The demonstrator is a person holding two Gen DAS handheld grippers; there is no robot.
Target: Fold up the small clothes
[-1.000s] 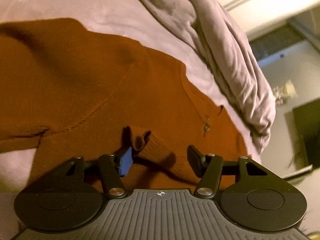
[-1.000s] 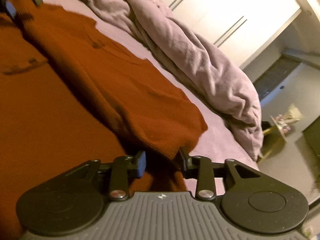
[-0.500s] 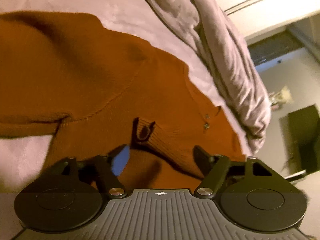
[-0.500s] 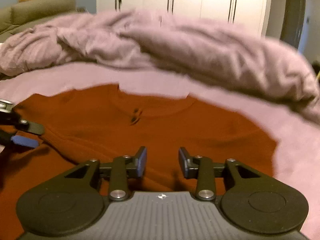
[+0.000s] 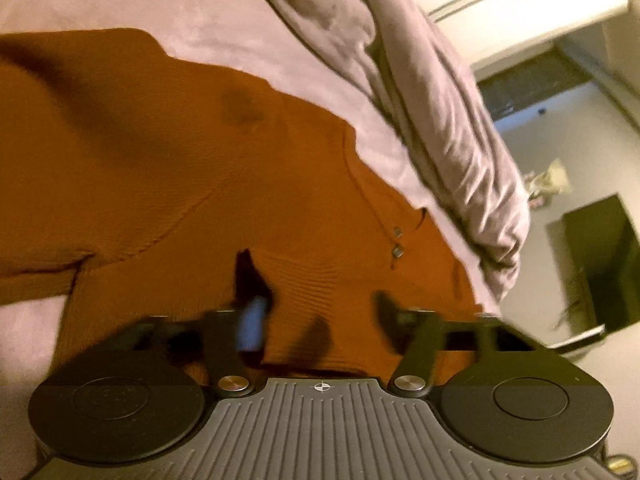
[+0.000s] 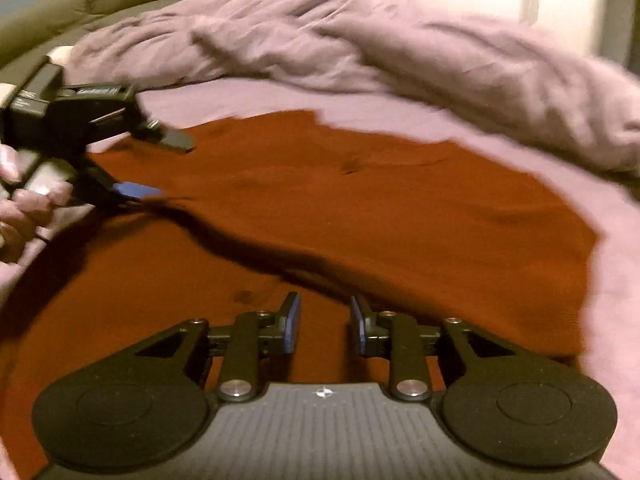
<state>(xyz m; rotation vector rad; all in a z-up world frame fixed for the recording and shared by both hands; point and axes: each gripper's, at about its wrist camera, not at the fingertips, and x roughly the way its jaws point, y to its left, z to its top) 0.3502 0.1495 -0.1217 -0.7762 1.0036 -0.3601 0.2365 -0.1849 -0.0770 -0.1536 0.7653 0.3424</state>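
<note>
1. The rust sweater (image 6: 360, 208) is being kept spread on the bed (image 6: 624, 248), near its rumpled duvet (image 6: 400, 52).
2. The left gripper (image 5: 320, 312) is being closed around the sweater's cuff (image 5: 316, 280); no pressing is seen.
3. The right gripper (image 6: 325, 320) is being held apart and empty, above the sweater.
</note>
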